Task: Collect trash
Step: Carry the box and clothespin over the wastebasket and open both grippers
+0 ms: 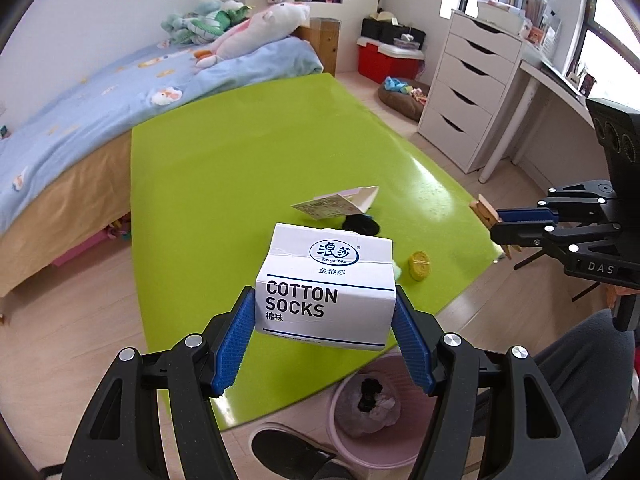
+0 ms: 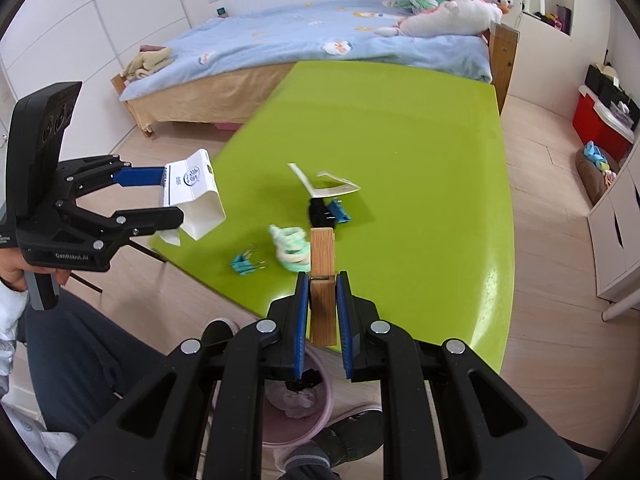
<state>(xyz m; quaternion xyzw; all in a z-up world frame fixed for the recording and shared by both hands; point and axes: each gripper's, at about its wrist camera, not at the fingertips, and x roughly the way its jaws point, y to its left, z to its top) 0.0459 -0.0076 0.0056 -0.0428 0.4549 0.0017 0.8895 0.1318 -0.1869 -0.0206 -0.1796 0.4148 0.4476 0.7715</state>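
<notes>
We see the left gripper (image 1: 325, 320) clamping a white cardboard box printed "COTTON SOCKS" (image 1: 326, 286) between its blue pads, lifted above the near edge of the lime-green table (image 1: 240, 152) and the pink round waste bin (image 1: 360, 440) on the floor. The right gripper (image 2: 323, 292) pinches an upright wooden clothespin (image 2: 322, 280). White paper scraps (image 2: 324, 182) lie on the table.

"COTTON SOCKS" on white box (image 1: 326, 288)
</notes>
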